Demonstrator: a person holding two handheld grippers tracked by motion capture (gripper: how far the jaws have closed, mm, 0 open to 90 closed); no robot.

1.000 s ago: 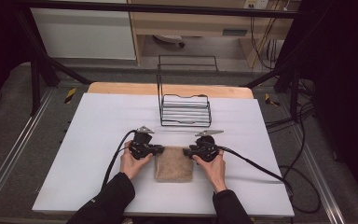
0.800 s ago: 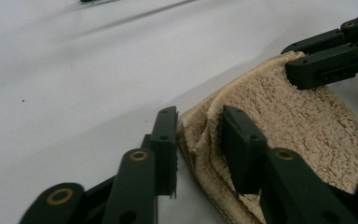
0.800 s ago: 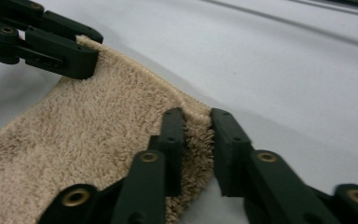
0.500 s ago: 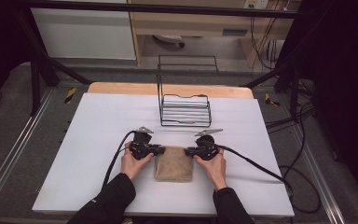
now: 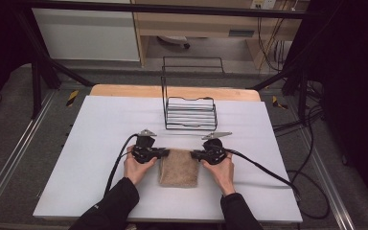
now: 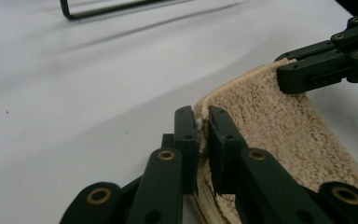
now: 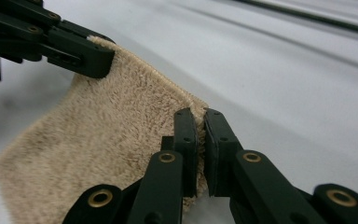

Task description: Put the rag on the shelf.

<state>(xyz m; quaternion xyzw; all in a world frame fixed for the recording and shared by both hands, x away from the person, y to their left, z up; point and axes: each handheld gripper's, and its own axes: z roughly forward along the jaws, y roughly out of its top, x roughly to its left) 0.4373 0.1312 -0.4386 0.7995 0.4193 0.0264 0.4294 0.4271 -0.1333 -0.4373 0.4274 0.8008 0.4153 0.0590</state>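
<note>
white table top (image 5: 100,143) carries a beige towel (image 5: 178,167) near the person, its long axis running near to far. left gripper (image 5: 165,153) pinches its far left corner, right gripper (image 5: 194,154) its far right corner, wire rack (image 5: 190,112) standing farther behind.

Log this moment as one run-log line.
left hand-held gripper: shut on towel corner | right hand-held gripper: shut on towel corner | wire rack: behind

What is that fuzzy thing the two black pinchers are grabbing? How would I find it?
Look at the white table, near its front edge, just in front of the black wire rack. Between the person's two hands lies a small tan towel, pinched at its far corners by the left gripper and right gripper. It is the one soft, fluffy thing there.
</note>
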